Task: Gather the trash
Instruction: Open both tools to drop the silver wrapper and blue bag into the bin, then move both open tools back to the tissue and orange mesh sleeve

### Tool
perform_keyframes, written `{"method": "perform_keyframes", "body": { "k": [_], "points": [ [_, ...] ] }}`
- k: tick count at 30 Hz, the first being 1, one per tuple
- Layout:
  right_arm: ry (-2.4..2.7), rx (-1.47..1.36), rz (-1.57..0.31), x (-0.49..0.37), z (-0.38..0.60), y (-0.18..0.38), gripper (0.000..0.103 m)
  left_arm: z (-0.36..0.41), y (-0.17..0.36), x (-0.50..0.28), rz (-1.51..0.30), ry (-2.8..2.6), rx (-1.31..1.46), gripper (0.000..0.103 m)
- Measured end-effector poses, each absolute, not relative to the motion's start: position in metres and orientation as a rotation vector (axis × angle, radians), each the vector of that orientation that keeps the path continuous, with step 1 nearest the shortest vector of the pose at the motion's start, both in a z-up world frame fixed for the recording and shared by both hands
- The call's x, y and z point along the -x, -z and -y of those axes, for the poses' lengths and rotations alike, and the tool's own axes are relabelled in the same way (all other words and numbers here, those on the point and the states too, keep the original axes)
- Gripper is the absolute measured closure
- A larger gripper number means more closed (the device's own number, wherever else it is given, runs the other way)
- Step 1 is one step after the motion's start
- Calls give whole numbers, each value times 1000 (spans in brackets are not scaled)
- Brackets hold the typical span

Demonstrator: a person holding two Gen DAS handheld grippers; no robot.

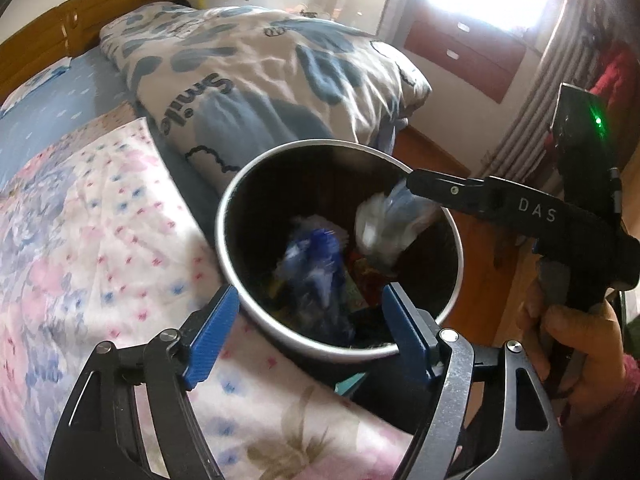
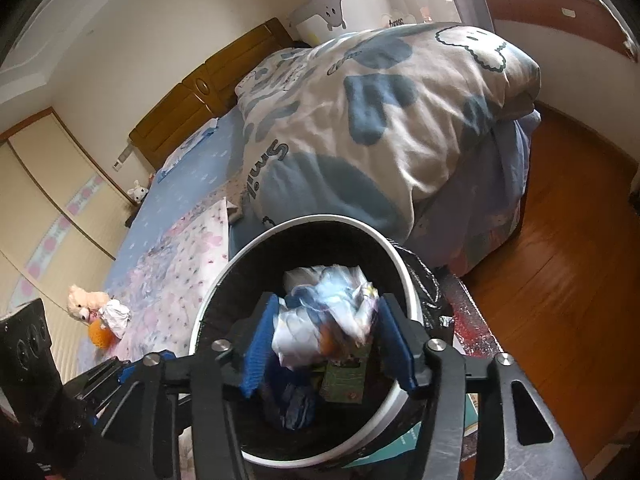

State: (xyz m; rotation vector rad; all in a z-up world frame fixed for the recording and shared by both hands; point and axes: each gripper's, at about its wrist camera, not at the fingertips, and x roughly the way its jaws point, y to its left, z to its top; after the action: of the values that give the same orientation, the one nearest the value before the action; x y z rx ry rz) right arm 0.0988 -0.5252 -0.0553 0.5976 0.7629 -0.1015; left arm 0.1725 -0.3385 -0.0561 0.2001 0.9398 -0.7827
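The trash bin (image 1: 340,248), a round container with a pale rim and a dark liner, stands against the edge of the bed (image 1: 80,92), just beside the floral quilt (image 1: 100,240). The left gripper (image 1: 308,340) hangs over the near rim of the bin with its blue pads (image 1: 210,338) set wide apart; a blurred blue-and-white wrapper (image 1: 316,264) shows in the gap between them, free of both pads, inside the bin's mouth. The right gripper (image 2: 326,344) points down into the same bin from the other side, its jaws moderately apart. A crumpled white-and-blue plastic bag (image 2: 328,312) sits between its blue pads (image 2: 260,344); motion blur prevents confirming whether either pad presses on it, but it looks released. In the left wrist view this bag (image 1: 384,228) appears just below the tip of the right gripper's black finger, within the bin opening. Further refuse, including a green carton (image 2: 346,376), lies at the bottom of the bin. A hand (image 1: 576,344) grips the handle of the right gripper. A folded blue-and-white duvet (image 2: 380,120) lies on the bed behind the bin. A plush toy (image 2: 86,302) and a crumpled white paper (image 2: 116,316) rest on the quilt, well apart from the bin. The floor (image 2: 560,260) is wood.
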Motion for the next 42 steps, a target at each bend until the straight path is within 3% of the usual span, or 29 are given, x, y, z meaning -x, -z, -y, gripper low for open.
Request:
{"method": "perform_keyframes", "body": {
  "k": [5, 9, 15, 42],
  "points": [
    [101, -605, -736, -93, 516, 50, 45, 309, 56, -164, -932, 748, -158, 27],
    [88, -594, -707, -88, 500, 45, 33, 279, 57, -160, -921, 704, -126, 27],
    [51, -562, -687, -85, 468, 33, 24, 230, 58, -157, -906, 631, -72, 27],
    [-224, -382, -769, -130, 263, 43, 20, 17, 78, -162, -878, 292, 131, 27]
  ]
}}
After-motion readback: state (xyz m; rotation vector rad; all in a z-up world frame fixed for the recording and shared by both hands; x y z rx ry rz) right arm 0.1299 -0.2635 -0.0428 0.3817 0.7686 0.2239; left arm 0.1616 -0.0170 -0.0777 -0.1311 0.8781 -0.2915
